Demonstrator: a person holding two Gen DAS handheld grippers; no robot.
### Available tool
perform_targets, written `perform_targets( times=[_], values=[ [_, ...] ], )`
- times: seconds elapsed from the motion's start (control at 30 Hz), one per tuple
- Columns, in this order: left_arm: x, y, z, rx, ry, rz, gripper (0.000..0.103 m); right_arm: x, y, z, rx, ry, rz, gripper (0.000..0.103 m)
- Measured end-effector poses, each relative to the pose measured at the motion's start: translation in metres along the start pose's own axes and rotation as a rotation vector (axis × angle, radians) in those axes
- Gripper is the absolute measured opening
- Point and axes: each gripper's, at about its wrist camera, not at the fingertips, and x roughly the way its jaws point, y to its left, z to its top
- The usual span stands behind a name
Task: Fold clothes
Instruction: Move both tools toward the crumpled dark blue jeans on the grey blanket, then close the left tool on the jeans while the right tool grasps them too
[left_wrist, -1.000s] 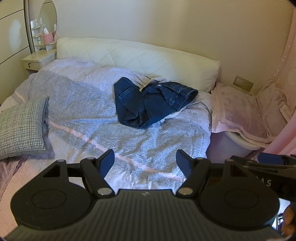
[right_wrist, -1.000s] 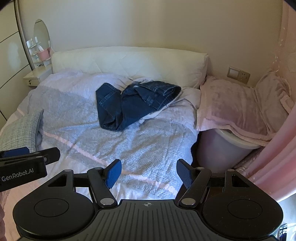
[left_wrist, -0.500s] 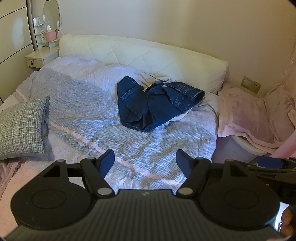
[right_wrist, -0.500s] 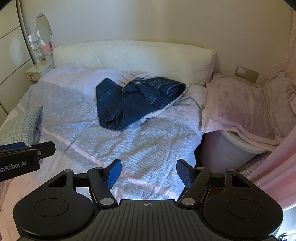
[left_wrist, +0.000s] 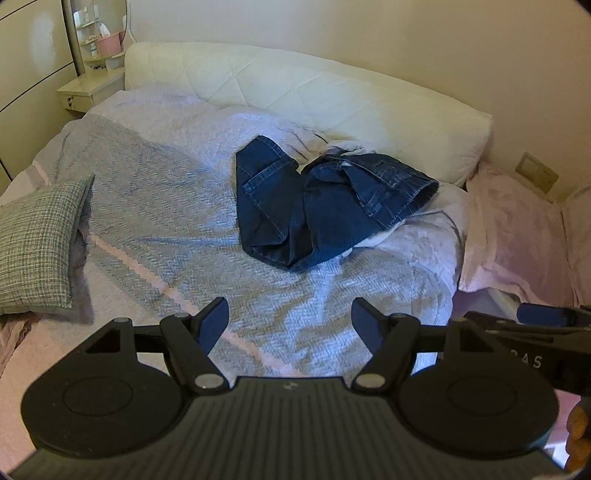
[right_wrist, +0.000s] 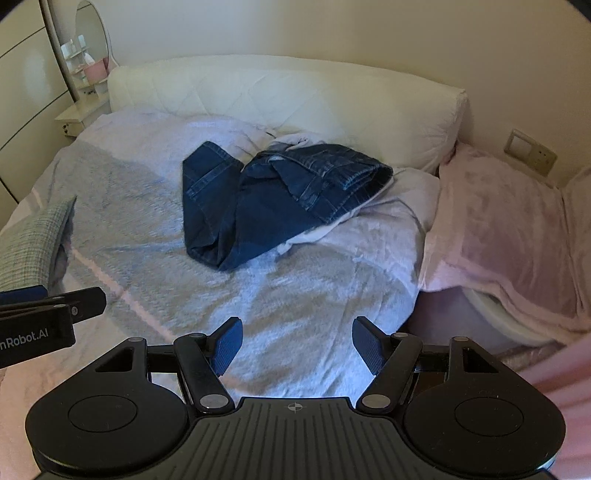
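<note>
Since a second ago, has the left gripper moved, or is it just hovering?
Yes. The left gripper, jaws open, has advanced toward the jeans: in its view the jeans and headboard loom larger and the mirror has slid toward the frame's top edge.

A home bedroom is shown. A wide bed (left_wrist: 155, 206) w/ a cream quilted headboard (left_wrist: 295, 88) is seen against a plain wall, covered by a grey herringbone blanket (right_wrist: 177, 243); a checked cushion (left_wrist: 37, 243) is laid at its left edge. A nightstand (left_wrist: 92, 86) and a round mirror w/ small shelves (right_wrist: 90, 40) are placed in the corner. A wall socket (right_wrist: 530, 152) and pink throw (right_wrist: 509, 229) are seen at right.
</note>
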Motion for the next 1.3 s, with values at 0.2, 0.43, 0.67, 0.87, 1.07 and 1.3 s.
perform_targets(
  times=[0.2, 0.43, 0.67, 0.87, 1.07, 1.3],
  values=[
    [0.031, -0.015, 0.03, -0.009, 0.017, 0.007, 0.07, 0.024, -0.025, 0.034, -0.004, 0.02, -0.005, 0.069],
    [0.067, -0.028, 0.054, -0.015, 0.039, 0.006, 0.07, 0.056, -0.05, 0.067, 0.004, 0.053, -0.015, 0.069],
    [0.107, -0.029, 0.071, -0.027, 0.065, 0.006, 0.069, 0.092, -0.069, 0.093, 0.036, 0.09, -0.032, 0.069],
    [0.142, -0.024, 0.087, -0.037, 0.093, 0.02, 0.069, 0.126, -0.077, 0.113, 0.041, 0.118, -0.04, 0.069],
    [0.173, -0.018, 0.104, -0.041, 0.118, 0.03, 0.069, 0.159, -0.078, 0.135, 0.038, 0.143, -0.038, 0.069],
    [0.21, -0.005, 0.114, -0.061, 0.155, 0.024, 0.068, 0.194, -0.08, 0.153, 0.026, 0.176, -0.041, 0.069]
  ],
)
